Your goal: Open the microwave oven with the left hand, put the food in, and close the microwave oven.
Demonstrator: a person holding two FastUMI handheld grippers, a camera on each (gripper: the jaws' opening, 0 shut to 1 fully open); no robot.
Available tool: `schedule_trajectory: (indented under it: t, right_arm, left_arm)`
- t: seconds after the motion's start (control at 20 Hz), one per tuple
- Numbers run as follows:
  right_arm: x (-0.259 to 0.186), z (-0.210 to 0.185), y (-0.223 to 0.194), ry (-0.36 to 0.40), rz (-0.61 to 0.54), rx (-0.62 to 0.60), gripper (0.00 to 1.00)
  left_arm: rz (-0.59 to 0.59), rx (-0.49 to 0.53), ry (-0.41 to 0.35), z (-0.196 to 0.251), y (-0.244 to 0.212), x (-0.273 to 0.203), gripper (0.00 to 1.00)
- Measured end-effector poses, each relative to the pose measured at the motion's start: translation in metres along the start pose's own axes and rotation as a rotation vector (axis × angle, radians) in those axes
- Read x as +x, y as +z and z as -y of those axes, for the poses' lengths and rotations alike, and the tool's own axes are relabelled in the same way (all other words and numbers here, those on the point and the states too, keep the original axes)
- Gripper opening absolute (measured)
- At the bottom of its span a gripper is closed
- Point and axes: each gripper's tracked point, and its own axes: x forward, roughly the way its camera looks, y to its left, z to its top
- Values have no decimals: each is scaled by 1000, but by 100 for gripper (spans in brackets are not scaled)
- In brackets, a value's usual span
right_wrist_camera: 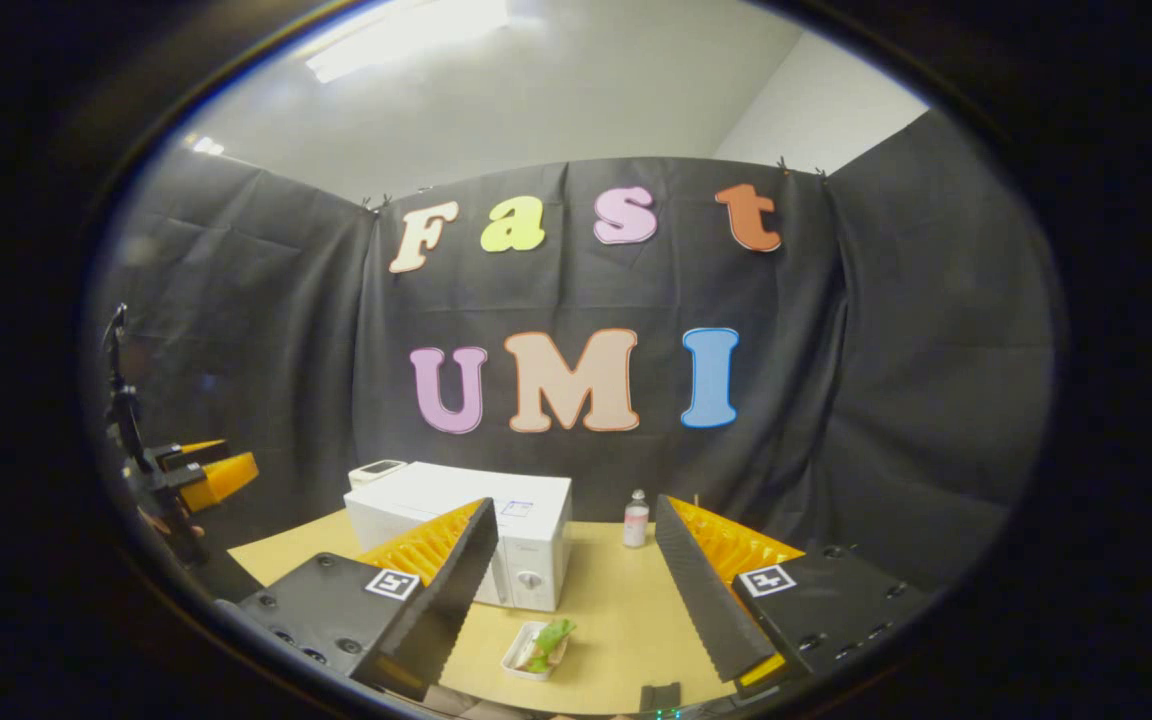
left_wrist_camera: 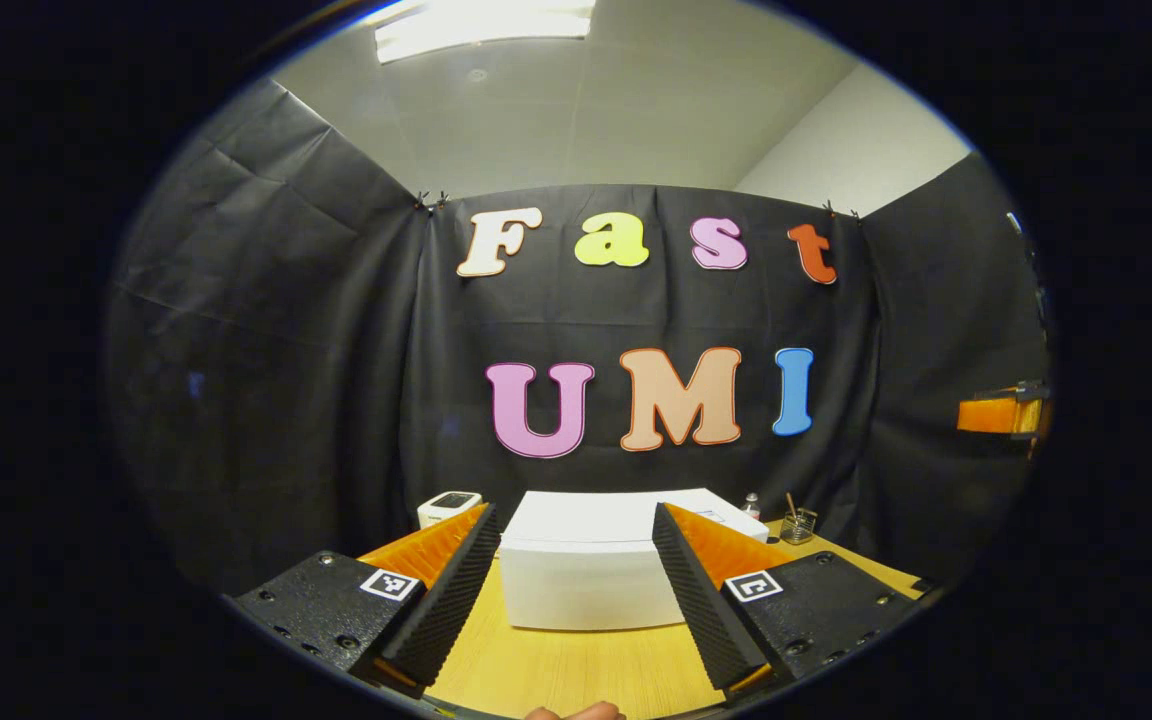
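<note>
- The left gripper (left_wrist_camera: 573,560) is hanging above the wooden table (left_wrist_camera: 576,670) with its jaws standing wide apart and nothing between them; it is facing the microwave oven (left_wrist_camera: 596,560), which is sitting well ahead of it and apart from both fingers.
- The right gripper (right_wrist_camera: 576,575) is likewise gaping wide and carrying nothing; in the right gripper view the oven's door is looking shut, with a control knob (right_wrist_camera: 530,579) showing on the front panel.
- Judgement: the opening step is not yet begun. To do it well, the left gripper is needing to come round to the door's front and find the handle or free edge, which I cannot make out from the left gripper view.
- Judgement: pulling along the door's swing, not straight back, is advisable, since a light oven may be sliding on the table.
- The food tray (right_wrist_camera: 534,650) is lying on the table just in front of the oven, holding something green and leafy; the contents are too small to identify further.
- A small bottle (right_wrist_camera: 636,520) is standing right of the oven; its fill cannot be told.
- A glass jar (left_wrist_camera: 798,524) is holding thin sticks beside the oven.
- A small white device (left_wrist_camera: 448,507) is resting at the oven's far left.
</note>
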Motion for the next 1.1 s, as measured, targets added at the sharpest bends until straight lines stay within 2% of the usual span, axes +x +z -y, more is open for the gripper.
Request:
schedule_trajectory:
  t: [0.15,0.4,0.5,0.6,0.8,0.95,1.05,1.1]
  right_arm:
    - [0,-3,-1,10,7,5,96]
    - [2,-4,5,30,30,46,96]
    - [3,-1,5,24,31,42,96]
    - [4,-1,4,19,27,35,99]
    - [5,3,-1,24,20,36,96]
    - [8,12,-8,19,18,55,96]
    - [10,20,-13,7,14,51,96]
    - [11,25,-13,-4,14,43,99]
  left_arm:
    - [-15,-1,-36,19,-27,3,95]
    - [-70,-81,-159,70,-83,16,95]
    - [-101,-94,-187,84,-109,22,96]
    - [-122,-113,-210,101,-133,33,96]
    - [-146,-55,-217,121,-176,58,96]
    - [-95,-62,-222,138,-193,81,96]
    - [-102,-65,-238,151,-210,95,96]
    - [-102,-66,-248,159,-219,102,96]
